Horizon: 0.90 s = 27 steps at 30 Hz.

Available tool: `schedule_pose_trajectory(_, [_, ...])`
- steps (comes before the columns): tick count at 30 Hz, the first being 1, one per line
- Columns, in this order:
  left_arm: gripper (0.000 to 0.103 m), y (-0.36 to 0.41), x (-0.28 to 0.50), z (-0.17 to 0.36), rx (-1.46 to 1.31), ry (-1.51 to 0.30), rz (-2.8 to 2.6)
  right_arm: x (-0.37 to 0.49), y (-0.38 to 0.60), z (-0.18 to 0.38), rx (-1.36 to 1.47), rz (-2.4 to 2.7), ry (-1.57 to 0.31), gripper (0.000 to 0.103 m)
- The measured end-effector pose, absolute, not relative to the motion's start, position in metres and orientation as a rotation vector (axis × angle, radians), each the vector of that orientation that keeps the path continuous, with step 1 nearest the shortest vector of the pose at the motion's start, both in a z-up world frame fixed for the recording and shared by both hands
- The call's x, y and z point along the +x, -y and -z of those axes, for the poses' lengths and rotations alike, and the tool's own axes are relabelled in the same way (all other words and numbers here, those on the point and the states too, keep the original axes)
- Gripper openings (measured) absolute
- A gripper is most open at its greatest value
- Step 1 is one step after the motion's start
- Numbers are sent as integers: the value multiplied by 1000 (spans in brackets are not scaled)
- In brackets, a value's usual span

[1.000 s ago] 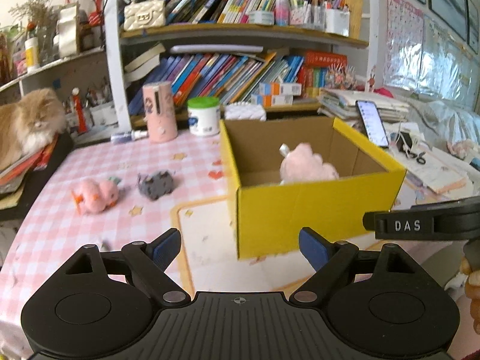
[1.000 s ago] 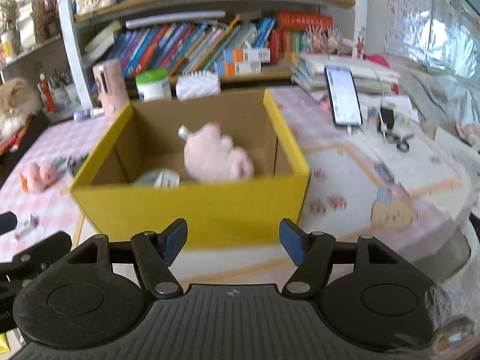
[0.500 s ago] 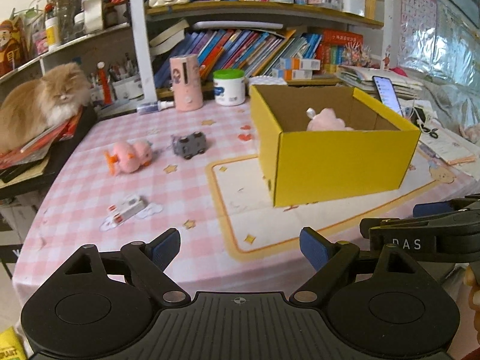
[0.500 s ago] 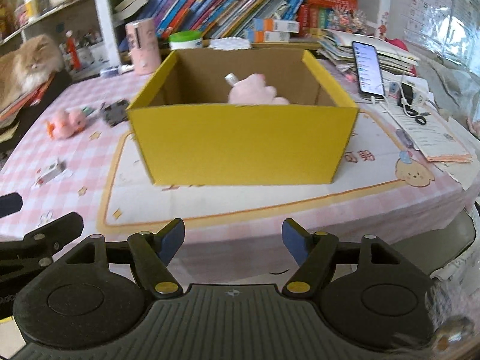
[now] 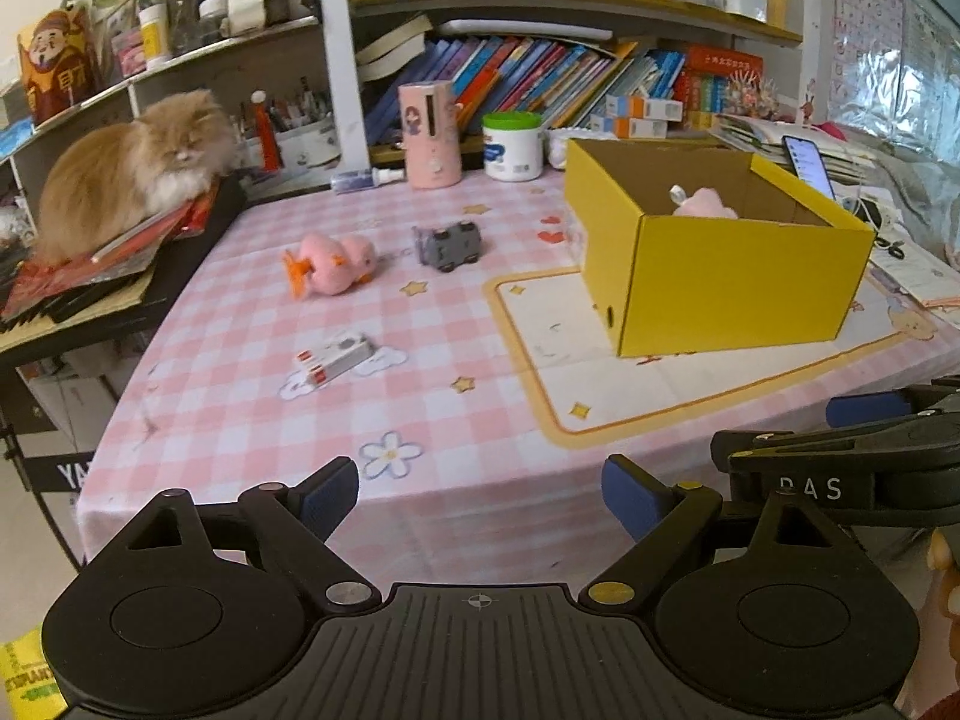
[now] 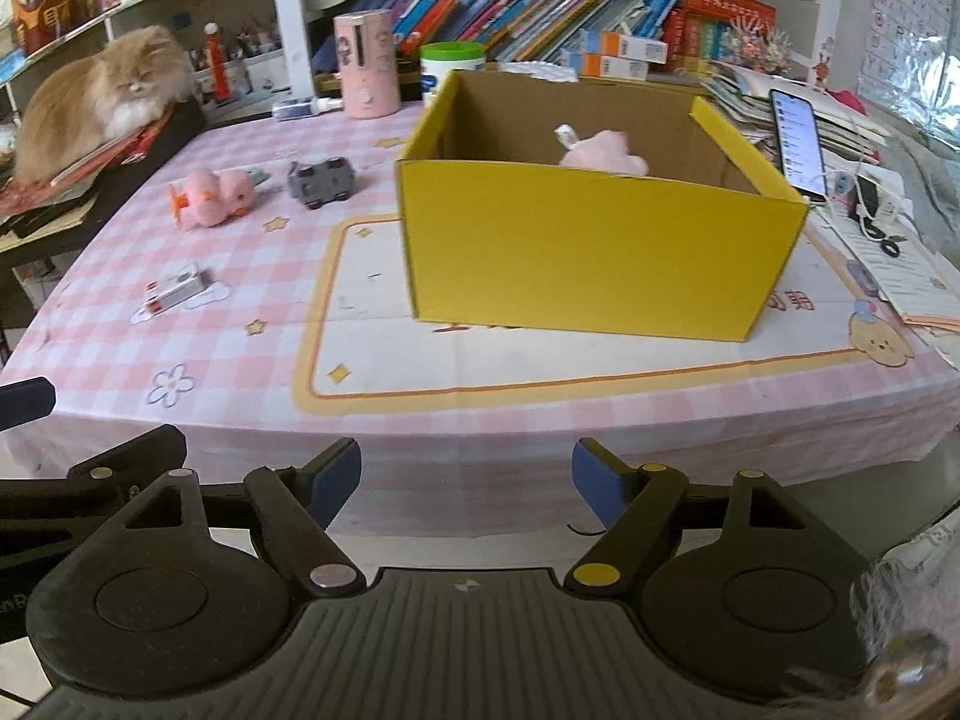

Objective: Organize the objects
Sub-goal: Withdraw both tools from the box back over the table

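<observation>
A: Starting at the far left, we have a long-haired cat (image 5: 129,171) lying on a pile of books and papers on a dark side stand, beside the bench (image 5: 252,372) with its pink checked cloth.

B: Moving right across the cloth, we see a small white and red packet (image 5: 333,357) lying flat nearest us, then a pink plush duck (image 5: 333,261) on its side further back, and just right of it a grey toy car (image 5: 447,243) turned wheels up. Those three sit apart from each other, all outside the box.

A: Behind them, at the back of the bench, a pink cylinder (image 5: 429,135) stands upright next to a white tub with a green lid (image 5: 513,146).

B: Then comes the yellow cardboard box (image 5: 738,294), open at the top, standing on a cream mat with an orange border (image 5: 558,354). Inside it we can see a pink plush toy (image 6: 606,153) against the far side.

A: Right of the box, a phone (image 6: 798,141) leans with its screen lit.

B: And our own hands: the left gripper (image 5: 480,495) is off the near edge of the bench, jaws spreading, nothing between them. The right gripper (image 6: 467,474) is likewise widening, empty, facing the box's front wall.
</observation>
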<state>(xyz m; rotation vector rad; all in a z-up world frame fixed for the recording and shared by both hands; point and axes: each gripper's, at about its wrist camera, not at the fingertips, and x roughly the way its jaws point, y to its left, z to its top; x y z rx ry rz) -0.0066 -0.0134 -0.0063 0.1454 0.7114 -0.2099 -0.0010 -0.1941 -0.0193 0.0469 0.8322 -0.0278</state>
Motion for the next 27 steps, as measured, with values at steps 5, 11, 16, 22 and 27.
schedule_pose_trajectory(5, [90,-3,-11,6,138,-717,185,-4,177,21,43,4,-834,76])
schedule_pose_trajectory(11, [90,-23,-16,5,121,-716,149,-5,156,20,27,-32,-831,76])
schedule_pose_trajectory(16, [90,-38,-18,4,105,-711,117,-4,141,18,10,-59,-822,78])
schedule_pose_trajectory(22, [90,-55,-21,2,95,-698,93,-3,123,14,-8,-87,-806,78])
schedule_pose_trajectory(27, [90,-67,-21,2,79,-695,74,-3,110,13,-21,-106,-801,78])
